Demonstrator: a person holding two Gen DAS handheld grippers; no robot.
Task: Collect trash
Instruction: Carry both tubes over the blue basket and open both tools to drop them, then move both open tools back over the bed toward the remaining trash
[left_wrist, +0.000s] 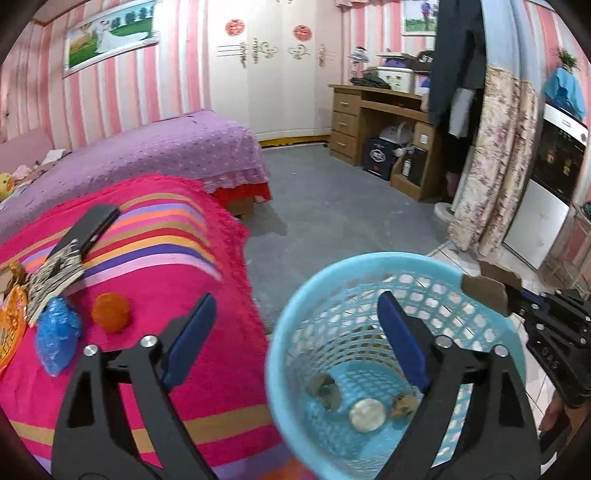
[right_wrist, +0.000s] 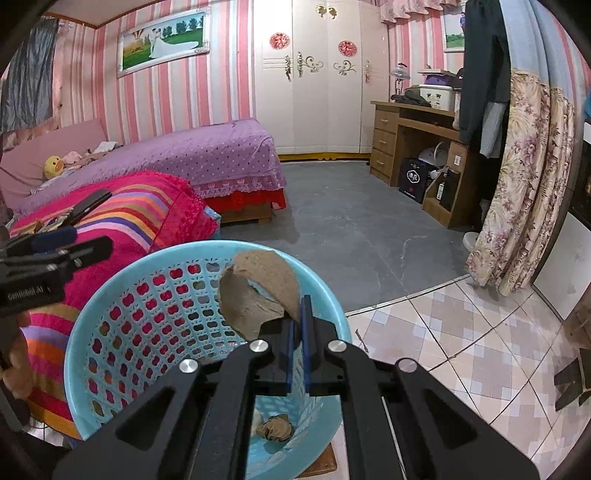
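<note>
Two pieces of trash at far left on the striped blanket (left_wrist: 155, 258), still to collect: crumpled blue plastic bag (left_wrist: 55, 334) and orange wad (left_wrist: 110, 313), just beside each other. Near them, a zebra-patterned item (left_wrist: 55, 277) and a black remote-like slab (left_wrist: 92, 225); unclear whether trash, so leave for now.

Next along, left gripper (left_wrist: 295, 299): jaws wide, nothing between them, one finger over the blanket edge, the other over the blue mesh wastebasket (left_wrist: 280, 362). Free for the next pick.

Centre, inside the wastebasket: three items on the bottom, namely a grey-green crumple (left_wrist: 327, 386), a round pale lid (left_wrist: 367, 413) and a brown crumple (left_wrist: 404, 404).

Right, right gripper (right_wrist: 298, 321): jaws closed on a torn brown cardboard scrap (right_wrist: 258, 291), pinched at one edge. Scrap over the near rim, mostly above the opening, not yet dropped.

Step in hand, as judged: release of the scrap.
- Carry the scrap further over the middle of the opening before letting go; curved shape likely to catch the rim or tip outward.
- Tilt the free end downward, then open fully.
- Keep the basket untouched; light plastic, apt to tip.
- Hold the left gripper clear of the drop path, then send it to the blue bag.
</note>
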